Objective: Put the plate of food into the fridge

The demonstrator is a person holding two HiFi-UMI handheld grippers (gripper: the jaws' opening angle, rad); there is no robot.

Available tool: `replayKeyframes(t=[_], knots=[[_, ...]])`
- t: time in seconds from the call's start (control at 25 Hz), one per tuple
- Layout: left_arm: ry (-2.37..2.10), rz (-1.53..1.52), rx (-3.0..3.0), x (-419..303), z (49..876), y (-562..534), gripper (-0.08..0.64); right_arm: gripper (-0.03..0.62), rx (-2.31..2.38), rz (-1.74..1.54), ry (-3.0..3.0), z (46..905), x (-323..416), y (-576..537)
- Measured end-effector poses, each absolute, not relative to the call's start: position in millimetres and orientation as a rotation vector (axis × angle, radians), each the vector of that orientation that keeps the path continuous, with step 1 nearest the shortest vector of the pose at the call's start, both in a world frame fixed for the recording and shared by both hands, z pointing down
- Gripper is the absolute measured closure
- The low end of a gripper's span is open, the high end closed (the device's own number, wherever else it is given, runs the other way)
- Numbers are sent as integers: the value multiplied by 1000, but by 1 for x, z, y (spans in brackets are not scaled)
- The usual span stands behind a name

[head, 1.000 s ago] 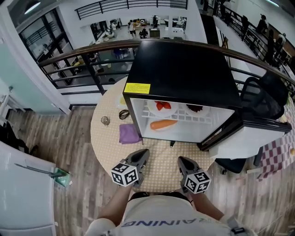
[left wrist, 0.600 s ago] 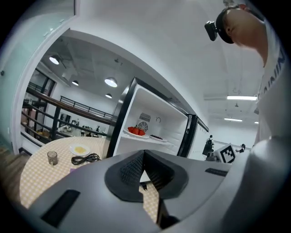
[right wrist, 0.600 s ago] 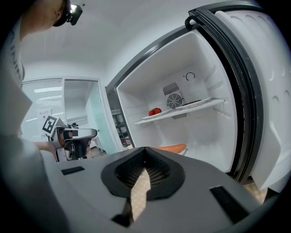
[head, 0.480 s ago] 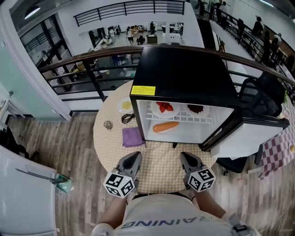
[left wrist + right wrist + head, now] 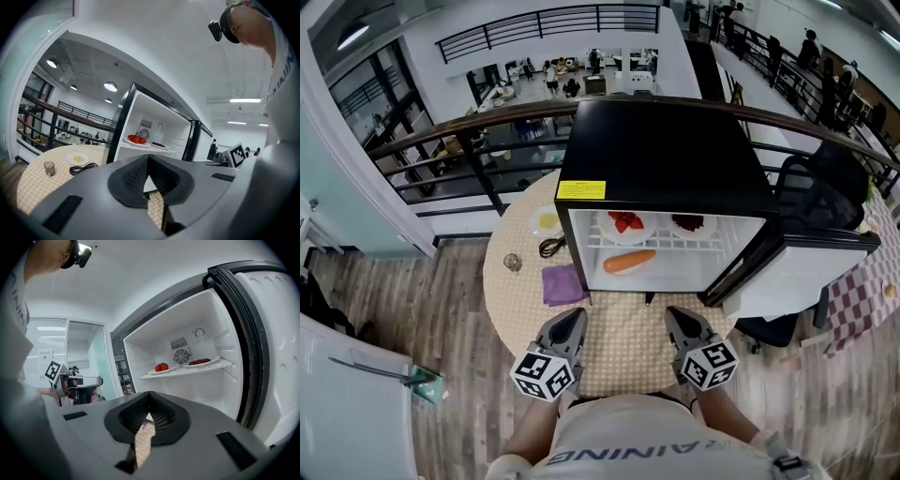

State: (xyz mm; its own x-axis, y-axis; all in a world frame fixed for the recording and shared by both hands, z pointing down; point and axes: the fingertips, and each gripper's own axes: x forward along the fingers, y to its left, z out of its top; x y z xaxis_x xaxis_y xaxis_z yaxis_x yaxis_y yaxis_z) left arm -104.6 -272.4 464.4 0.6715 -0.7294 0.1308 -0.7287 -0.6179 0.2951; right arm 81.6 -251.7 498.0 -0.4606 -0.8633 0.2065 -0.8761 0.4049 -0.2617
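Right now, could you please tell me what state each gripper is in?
Left gripper: closed, nothing between its jaws.
Right gripper: closed, nothing between its jaws.

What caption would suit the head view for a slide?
Shut left tongs and shut right tongs face an open mini fridge holding strawberries and a carrot.
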Motion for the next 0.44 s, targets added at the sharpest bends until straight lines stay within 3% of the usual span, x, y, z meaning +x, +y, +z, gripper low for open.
replayKeyframes(t=[0.44], knots=[[-1150, 4, 2555, -102, 467, -271, 551, 569, 1594, 529, -2600, 501, 79, -251]])
